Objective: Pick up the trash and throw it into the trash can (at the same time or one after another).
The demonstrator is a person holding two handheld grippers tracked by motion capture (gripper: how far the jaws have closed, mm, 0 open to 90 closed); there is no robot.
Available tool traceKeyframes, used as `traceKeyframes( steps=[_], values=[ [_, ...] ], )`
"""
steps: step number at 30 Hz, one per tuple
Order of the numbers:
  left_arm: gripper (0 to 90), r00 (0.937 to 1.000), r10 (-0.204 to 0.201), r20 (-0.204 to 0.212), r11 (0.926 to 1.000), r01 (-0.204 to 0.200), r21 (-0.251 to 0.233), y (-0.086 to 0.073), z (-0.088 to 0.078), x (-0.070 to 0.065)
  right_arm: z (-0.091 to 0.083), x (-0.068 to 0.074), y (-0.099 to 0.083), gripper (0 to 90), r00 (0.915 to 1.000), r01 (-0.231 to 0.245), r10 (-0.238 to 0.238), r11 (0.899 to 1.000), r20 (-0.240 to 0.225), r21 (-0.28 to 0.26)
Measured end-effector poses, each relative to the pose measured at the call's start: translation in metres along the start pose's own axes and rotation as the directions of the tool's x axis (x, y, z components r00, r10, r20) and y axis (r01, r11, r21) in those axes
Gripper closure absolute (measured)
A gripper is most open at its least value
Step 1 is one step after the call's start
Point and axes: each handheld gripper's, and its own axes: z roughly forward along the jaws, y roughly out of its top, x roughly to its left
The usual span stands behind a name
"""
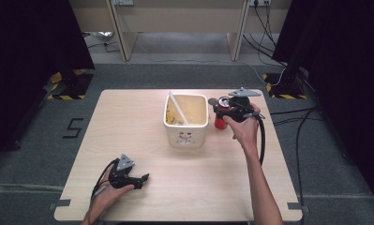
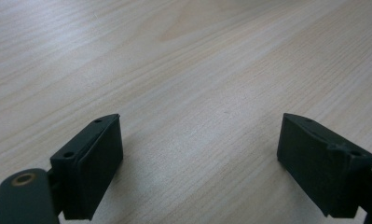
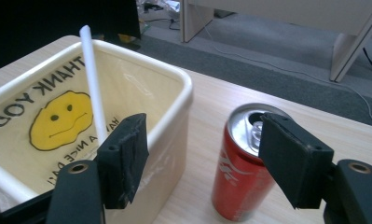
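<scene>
Now | red can (image 3: pixel 242 179): upright, top opened, beside bin (image 3: pixel 181 88) | right gripper (image 3: pixel 202 158): released, empty.

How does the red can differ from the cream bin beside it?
The red can is a slim metal cylinder; the cream bin is a much larger, square-cornered tub. The can's top is sealed apart from its opened mouth; the bin is open-topped, lined with a smiley bag and holding a white straw. Both stand upright on the table.

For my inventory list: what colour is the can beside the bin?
The can is red with a silver top, seen best in the right gripper view.
</scene>
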Motion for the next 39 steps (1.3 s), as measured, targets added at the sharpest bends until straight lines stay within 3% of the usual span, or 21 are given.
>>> traceKeyframes(
  steps=[14,39],
  values=[
    [13.4,1.0000,0.002,-0.001,1.0000,-0.002,0.000,0.000,0.000,0.000,-0.002,-0.017,-0.017,29.0,0.9988,-0.033,0.032,0.999,0.038,0.021],
    [13.4,1.0000,0.002,0.000,1.0000,-0.002,0.001,0.000,0.000,0.000,0.026,-0.025,-0.035,28.8,0.9968,-0.045,0.041,0.997,0.069,0.061]
  ],
)
